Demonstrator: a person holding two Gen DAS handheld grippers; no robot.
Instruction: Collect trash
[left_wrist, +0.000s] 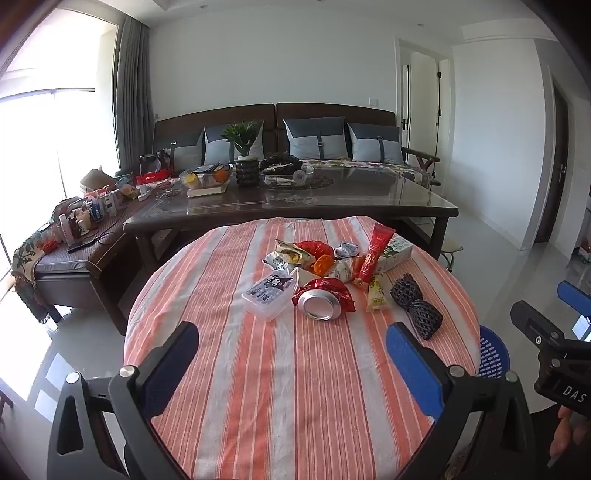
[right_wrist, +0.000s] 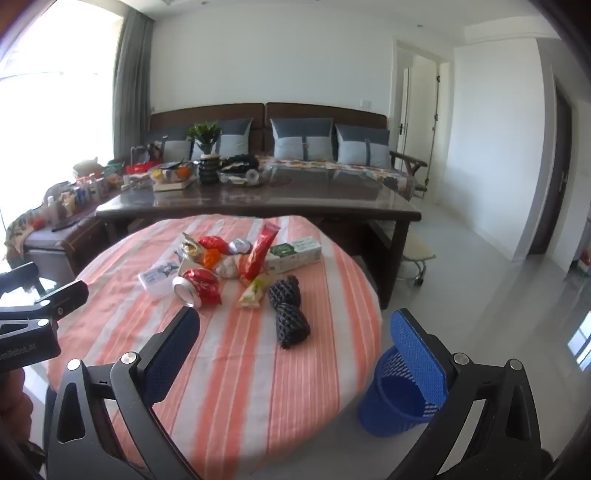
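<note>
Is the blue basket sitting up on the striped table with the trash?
No. In the right wrist view the blue basket stands on the floor beside the round table, past its right edge.

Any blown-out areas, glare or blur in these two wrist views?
Left wrist: window at far left blown out white; glossy dark coffee table shows reflections; strong fisheye bending and dark corner vignette. Right wrist: same window overexposed; striped orange-and-white tablecloth soft near the lens; crushed red can reasonably sharp.
</note>
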